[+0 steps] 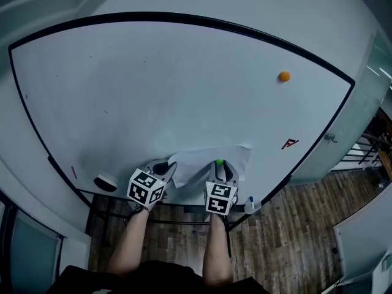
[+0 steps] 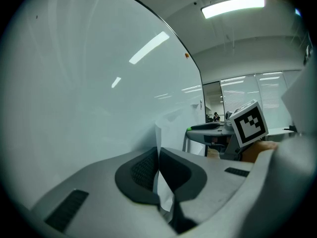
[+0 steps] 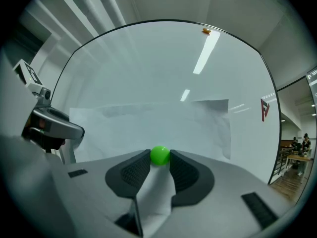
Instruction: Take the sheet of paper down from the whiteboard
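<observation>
The sheet of paper (image 1: 199,164) lies against the whiteboard (image 1: 184,84) at lower centre of the head view, its left edge pinched in the left gripper (image 2: 158,153), the right gripper (image 1: 219,166) clasping the green magnet (image 3: 159,154) on it, an orange magnet (image 1: 285,76) at upper right.
</observation>
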`<state>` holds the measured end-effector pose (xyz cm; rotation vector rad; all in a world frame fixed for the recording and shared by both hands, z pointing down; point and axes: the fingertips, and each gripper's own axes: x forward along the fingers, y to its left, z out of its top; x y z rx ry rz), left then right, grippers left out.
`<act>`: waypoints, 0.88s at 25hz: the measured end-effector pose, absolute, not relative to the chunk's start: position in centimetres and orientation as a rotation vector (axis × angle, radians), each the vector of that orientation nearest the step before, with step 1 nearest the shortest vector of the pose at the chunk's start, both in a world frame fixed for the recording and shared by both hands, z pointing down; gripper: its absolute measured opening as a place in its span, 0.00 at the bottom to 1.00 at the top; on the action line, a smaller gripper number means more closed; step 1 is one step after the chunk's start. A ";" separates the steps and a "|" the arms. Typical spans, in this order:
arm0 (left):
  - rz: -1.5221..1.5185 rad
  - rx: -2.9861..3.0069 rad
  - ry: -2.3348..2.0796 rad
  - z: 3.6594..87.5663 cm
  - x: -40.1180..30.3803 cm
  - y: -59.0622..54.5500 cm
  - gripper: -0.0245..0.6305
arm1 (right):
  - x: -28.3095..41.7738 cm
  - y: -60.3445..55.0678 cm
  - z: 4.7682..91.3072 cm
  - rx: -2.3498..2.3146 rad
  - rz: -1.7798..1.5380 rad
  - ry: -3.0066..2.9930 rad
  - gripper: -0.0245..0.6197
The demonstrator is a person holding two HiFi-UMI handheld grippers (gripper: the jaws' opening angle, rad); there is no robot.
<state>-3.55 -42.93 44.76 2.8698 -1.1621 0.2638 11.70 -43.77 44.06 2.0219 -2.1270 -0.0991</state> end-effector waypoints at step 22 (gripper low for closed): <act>0.321 2.798 -1.275 45.1 -6.6 -43.3 0.07 | 12.5 -43.7 43.4 2.023 -0.104 -2.135 0.25</act>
